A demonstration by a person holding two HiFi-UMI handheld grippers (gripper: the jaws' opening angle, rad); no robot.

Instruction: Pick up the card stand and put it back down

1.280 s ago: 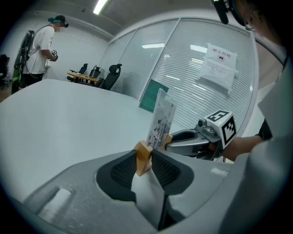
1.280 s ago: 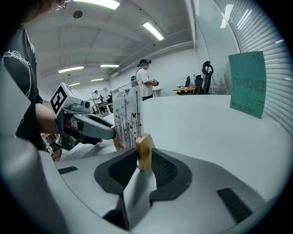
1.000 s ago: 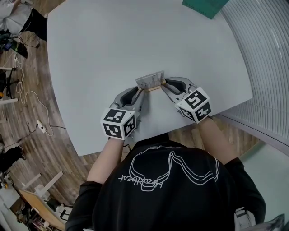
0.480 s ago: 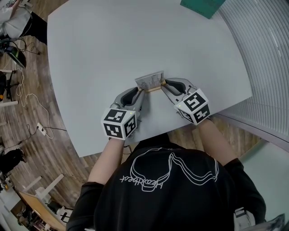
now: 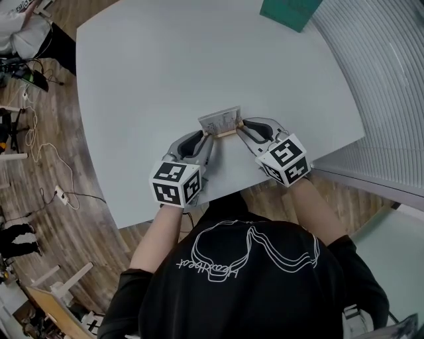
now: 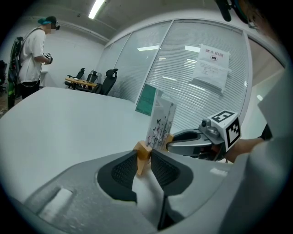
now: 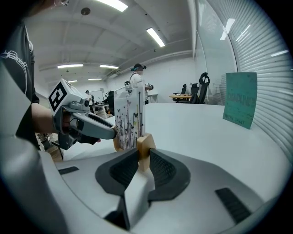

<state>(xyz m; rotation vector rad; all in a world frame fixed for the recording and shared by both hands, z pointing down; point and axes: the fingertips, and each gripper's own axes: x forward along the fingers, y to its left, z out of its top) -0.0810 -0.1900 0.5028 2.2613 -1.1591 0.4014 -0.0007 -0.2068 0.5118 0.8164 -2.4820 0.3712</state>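
The card stand [image 5: 220,123] was near the front edge of the white surface [image 5: 152,66], a printed card [image 7: 128,119] upright in a small wooden base [image 6: 143,155]. The left gripper [image 5: 206,135] came in at the stand's left end and the right gripper [image 5: 240,126] at its right end, so the two pointed toward each other across it. The left fingers [image 6: 120,171] had just been closing, and the left end of the wooden base sat pinched between their dark pads. The right fingers [image 7: 120,172] were clamped on the base's other end in the same way. I couldn't tell whether the base touched the surface or hung just clear of it.

Well beyond the stand, at the far edge, stood a green sign [image 5: 291,10]. To the stand's right ran a slatted glass wall [image 5: 391,86] with a paper notice [image 6: 213,66] stuck on it. Far off beyond the stand and to its left, a person in a white shirt [image 6: 31,55] stood near some office chairs [image 6: 98,78].
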